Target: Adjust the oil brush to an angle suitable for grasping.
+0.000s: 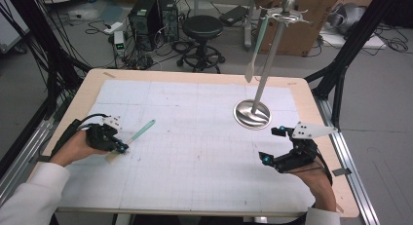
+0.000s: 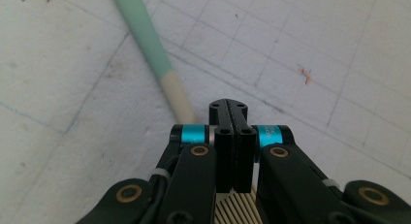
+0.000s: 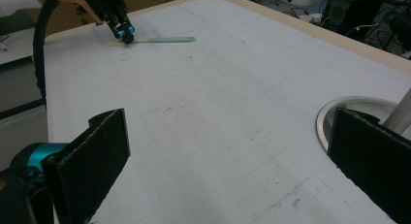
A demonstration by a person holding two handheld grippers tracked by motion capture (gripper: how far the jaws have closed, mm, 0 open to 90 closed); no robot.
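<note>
A spatula (image 1: 141, 132) with a mint-green handle and a beige neck lies flat on the white gridded mat at the left; in the left gripper view the spatula (image 2: 145, 40) runs from the upper left down under the jaws, its slotted beige head showing beneath them. My left gripper (image 1: 122, 148) (image 2: 229, 107) points down at the beige neck, jaws pressed together with nothing visible between the pads. My right gripper (image 1: 272, 145) (image 3: 228, 122) hovers at the right of the mat with its jaws wide open and nothing between them. The right gripper view shows the left gripper (image 3: 123, 32) at the spatula (image 3: 169, 39).
A metal stand with a round steel base (image 1: 252, 114) (image 3: 339, 107) rises at the back right of the mat, and a second green-handled spatula (image 1: 255, 49) hangs from its top. The wooden table edge (image 1: 195, 74) frames the mat. A stool and computer cases stand on the floor beyond.
</note>
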